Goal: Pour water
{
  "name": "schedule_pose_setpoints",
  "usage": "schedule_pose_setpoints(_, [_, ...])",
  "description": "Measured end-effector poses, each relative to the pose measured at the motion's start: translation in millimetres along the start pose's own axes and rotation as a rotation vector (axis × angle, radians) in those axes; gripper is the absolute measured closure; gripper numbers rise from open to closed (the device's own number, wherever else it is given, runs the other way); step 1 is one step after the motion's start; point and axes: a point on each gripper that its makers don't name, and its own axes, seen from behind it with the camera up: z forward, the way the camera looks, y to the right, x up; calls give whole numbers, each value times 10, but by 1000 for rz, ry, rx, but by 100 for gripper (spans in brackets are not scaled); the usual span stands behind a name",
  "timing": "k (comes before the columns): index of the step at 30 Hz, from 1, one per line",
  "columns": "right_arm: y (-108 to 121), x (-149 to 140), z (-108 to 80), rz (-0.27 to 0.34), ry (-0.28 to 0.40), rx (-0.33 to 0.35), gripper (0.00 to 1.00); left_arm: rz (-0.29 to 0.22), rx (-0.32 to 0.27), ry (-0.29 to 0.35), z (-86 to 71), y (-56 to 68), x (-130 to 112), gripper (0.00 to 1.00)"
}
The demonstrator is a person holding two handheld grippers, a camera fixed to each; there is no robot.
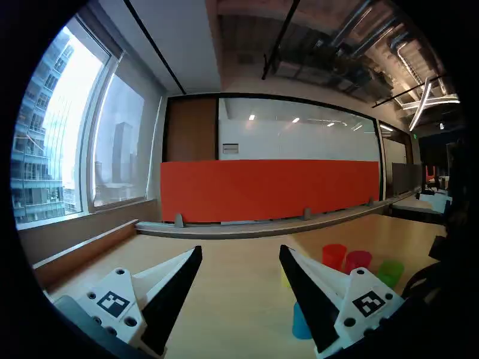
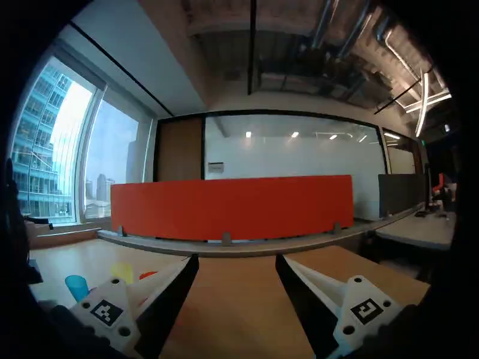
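- Left claw (image 1: 239,248): fingers apart, nothing between them, poised over the table (image 1: 239,323).
- Right claw (image 2: 236,257): likewise spread and empty.
- Left gripper view, 4 o'clock: red cup (image 1: 334,254), pink cup (image 1: 358,260) and green cup (image 1: 390,272) in a row. Blue cup (image 1: 299,323) nearer, yellow cup (image 1: 284,276) half hidden behind a finger.
- Right gripper view: blue and yellow cups at 8 o'clock.
- Water in any cup: cannot tell.
- Handling, judged: cups look small, plastic, light and smooth-walled, so likely to flex or slip. Take one at mid-wall, squeeze gently, keep it upright until over the receiving cup.
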Motion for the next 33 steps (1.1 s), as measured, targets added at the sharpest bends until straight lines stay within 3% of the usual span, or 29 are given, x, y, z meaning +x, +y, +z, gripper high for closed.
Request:
schedule_pose_setpoints(11, [36, -100, -59, 0, -21, -11, 1, -7, 30, 11, 38, -17, -100, 4])
schedule_pose_setpoints(21, [81, -101, -87, 46, -25, -22, 1, -36, 31, 12, 102, -4, -259, 4])
schedule_pose_setpoints(33, [87, -109, -100, 42, -29, -28, 1, -37, 46, -8, 120, -87, -481, 4])
